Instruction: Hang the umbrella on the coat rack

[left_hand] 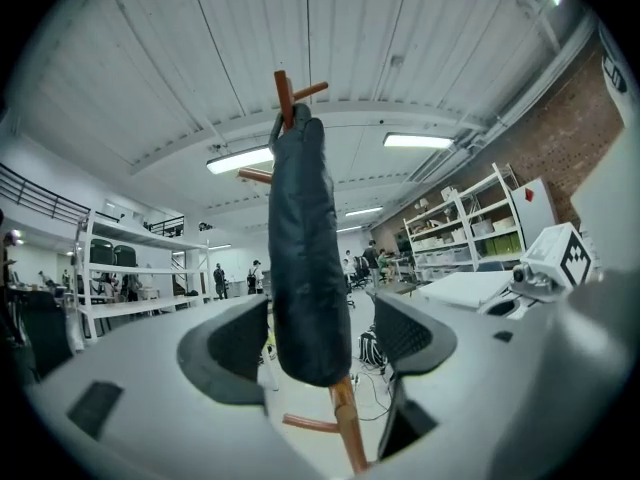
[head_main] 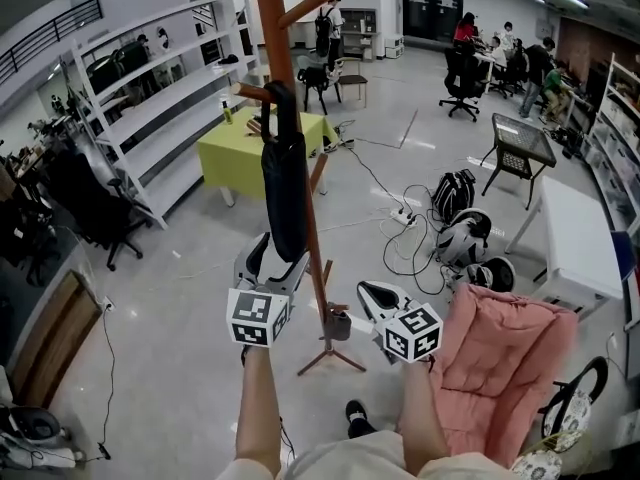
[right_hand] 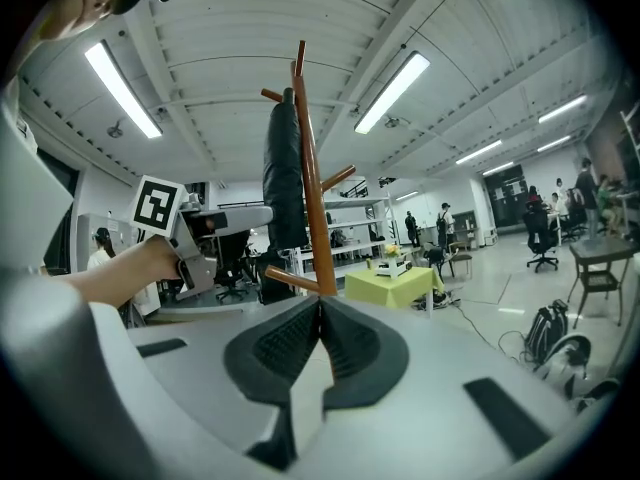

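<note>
Between the 2 jaws of the left gripper (left_hand: 320, 338) hangs the umbrella (left_hand: 303, 258), folded and dark, with its long axis upright along the coat rack (left_hand: 345, 423). Its top sits at 1 short peg (head_main: 252, 92) high on the pole, and its lower end dangles free just beside the pole. I read the left jaws as spread wide, 1 pad on each side of the fabric with a gap showing on both, so nothing is clamped. From the head view the left gripper (head_main: 280, 258) points level at the umbrella's (head_main: 285, 183) lower end, straight ahead of it. That makes the left hand plainly the nearer 1. The right gripper (head_main: 372, 293) sits lower and to the right, aimed at the rack's pole (right_hand: 312, 198), with its jaws pressed together on nothing. I judge the hang done, so the coming move is to draw the left jaws straight back, clear of the fabric, without nudging it off the peg. No container bears on this task.
</note>
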{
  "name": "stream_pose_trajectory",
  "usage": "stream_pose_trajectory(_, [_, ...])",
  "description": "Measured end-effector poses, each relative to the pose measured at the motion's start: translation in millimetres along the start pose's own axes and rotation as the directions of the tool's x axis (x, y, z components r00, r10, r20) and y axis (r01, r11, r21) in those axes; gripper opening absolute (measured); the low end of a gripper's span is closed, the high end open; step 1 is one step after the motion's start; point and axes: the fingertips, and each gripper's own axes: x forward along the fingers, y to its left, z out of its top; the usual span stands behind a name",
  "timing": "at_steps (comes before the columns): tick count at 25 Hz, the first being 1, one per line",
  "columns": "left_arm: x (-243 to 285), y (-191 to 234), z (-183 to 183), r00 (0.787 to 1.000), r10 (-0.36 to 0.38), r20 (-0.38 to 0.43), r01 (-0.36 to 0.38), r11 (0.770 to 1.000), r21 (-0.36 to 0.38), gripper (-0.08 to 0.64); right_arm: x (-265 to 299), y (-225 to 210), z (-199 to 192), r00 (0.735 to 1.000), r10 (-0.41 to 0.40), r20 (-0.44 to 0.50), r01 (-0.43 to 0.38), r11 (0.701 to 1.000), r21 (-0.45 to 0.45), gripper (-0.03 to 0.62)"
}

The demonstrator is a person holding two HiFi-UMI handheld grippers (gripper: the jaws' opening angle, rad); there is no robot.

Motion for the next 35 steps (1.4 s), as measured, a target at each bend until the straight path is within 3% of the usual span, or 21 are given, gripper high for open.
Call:
stream_pose_trajectory(9, [-46, -16, -22, 0.999, 0.037, -0.015, -0.038, 0.995, -0.09, 0.337, -5, 21, -1, 1.0, 0.02, 0.013, -0.02, 1.0, -0.006, 0.005])
stream_pose_trajectory(14, [-72, -20, -35, 0.997, 0.065, -0.032, -0.069, 0.989, -0.134, 0.337, -2, 28, 0, 0.998, -0.021, 0.067, 0.019, 1.0, 0.024, 0.005])
stream_pose_trajectory(25, [-133, -56, -67, 0.995, 0.091, -0.047, -0.099, 0.971, -0.219, 0.333, -27, 63, -24, 0.998, -0.04, 0.055, 0.039, 0.999, 0.01, 0.005])
stream_pose_trajectory(35, [-170, -78, -69, 0.993, 0.114, -0.018, -0.116, 0.969, -0.216, 0.251, -58, 92, -41, 0.997, -0.045, 0.059, 0.046, 0.999, -0.015, 0.005])
